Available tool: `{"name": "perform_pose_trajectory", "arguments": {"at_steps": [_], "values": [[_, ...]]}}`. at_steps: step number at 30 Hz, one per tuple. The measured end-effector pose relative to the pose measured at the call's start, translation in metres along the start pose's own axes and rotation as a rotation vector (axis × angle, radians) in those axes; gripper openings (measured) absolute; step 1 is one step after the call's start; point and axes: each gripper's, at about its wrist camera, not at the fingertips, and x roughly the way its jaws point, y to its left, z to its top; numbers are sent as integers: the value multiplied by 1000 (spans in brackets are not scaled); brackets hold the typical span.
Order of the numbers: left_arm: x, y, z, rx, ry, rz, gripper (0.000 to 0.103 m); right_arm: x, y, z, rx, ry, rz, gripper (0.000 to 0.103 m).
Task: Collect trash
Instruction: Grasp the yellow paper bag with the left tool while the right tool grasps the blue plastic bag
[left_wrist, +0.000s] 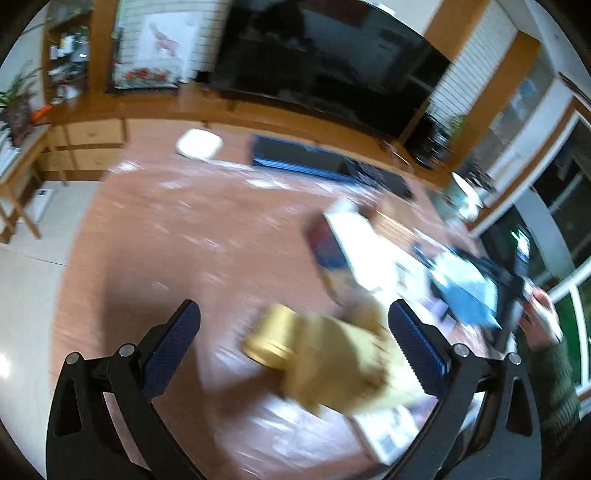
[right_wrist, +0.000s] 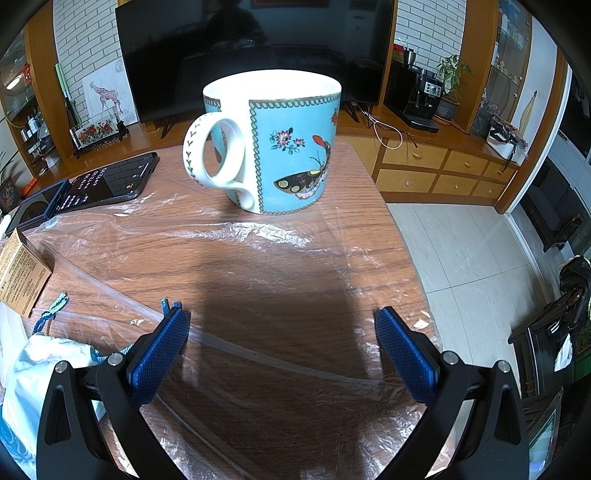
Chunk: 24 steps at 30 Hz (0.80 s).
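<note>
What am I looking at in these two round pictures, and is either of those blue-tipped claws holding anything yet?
Each picture comes from a fisheye camera mounted on a hand-held gripper that a person carries, looking forward along its two blue-padded fingers.

The left view is blurred by motion. The left hand-held gripper is open and empty above a wooden table, with a yellowish gold-capped item lying between its fingers. I cannot tell what it is.

The right view is sharp. The right hand-held gripper is also open and empty, over a clear plastic sheet spread on the table. Ahead stands a blue butterfly mug; to the left lie a dark phone, a brown carton and a pale drawstring pouch.
</note>
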Motion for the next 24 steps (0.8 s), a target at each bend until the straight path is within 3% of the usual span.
{"name": "perform_pose_trajectory", "arguments": {"at_steps": [6, 17, 20, 24], "values": [[12, -35, -19, 27, 56, -52, 101, 0, 1, 0, -1, 0, -1, 99], [39, -42, -20, 36, 109, -29, 101, -1, 1, -1, 5, 9, -4, 99], [42, -40, -23, 31, 122, -28, 101, -14, 4, -2, 24, 61, 49, 99], [46, -38, -25, 21, 132, -39, 101, -58, 20, -10, 11, -7, 129, 99]]}}
